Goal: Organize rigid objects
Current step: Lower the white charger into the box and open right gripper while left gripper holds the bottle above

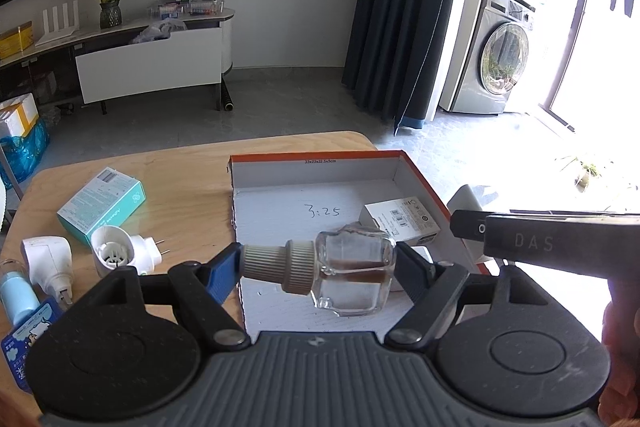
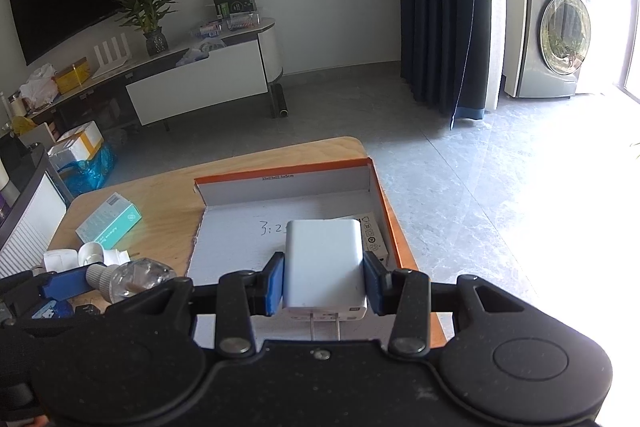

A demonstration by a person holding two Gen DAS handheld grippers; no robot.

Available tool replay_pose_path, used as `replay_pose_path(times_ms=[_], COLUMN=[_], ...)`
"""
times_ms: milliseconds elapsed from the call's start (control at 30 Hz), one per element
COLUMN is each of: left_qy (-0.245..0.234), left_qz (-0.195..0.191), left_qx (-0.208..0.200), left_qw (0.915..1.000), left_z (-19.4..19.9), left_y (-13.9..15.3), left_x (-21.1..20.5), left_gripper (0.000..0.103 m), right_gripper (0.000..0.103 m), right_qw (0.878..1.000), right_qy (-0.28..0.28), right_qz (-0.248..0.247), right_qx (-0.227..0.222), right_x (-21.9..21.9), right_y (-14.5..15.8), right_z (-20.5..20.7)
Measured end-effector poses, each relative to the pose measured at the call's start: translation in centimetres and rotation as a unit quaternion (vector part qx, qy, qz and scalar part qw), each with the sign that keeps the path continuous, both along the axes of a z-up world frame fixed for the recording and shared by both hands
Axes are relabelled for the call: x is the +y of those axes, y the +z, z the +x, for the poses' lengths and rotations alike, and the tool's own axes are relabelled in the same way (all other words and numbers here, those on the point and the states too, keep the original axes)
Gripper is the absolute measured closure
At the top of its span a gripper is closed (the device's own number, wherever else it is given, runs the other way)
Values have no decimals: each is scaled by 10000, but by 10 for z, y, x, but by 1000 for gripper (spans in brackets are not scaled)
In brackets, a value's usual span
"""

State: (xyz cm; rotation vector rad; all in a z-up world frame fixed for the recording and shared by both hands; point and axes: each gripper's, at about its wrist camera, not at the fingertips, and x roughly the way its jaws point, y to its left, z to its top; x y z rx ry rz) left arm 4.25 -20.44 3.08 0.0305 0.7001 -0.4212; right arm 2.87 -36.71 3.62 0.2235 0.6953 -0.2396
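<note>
Small box (image 2: 374, 233) in tray (image 2: 280, 183): I see it mostly hidden behind the white charger (image 2: 324, 263).
Blue packet (image 1: 28, 343) left of tray: cut off by my left tool's (image 1: 318, 267) body.
Packet print: too small to read.

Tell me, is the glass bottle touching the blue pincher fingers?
Touching. The left wrist view shows the left gripper squeezing the bottle: one pad on its cap, one on its base.

Clear glossy glass bottle (image 1: 352, 275) — matt cardboard box (image 1: 280, 211) — smooth wooden table (image 1: 184, 167)

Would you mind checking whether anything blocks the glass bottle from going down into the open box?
Nothing visible does: the bottle, held by the left gripper, hangs over bare box floor; a small white carton lies farther right.
</note>
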Motion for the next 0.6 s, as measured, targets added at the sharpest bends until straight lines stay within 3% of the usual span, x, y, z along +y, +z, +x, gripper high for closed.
replay_pose_path(times_ms=[600], left_qy=[-220], left_qz=[104], left_qx=[97], left_qw=[9997], left_z=[11], left_y=[-10], left_x=[-18], left_gripper=[22], right_gripper=[53], right_qw=[9999], right_qy=[45], right_qz=[1], right_qx=[97], right_x=[-19], right_y=[-2], right_z=[26])
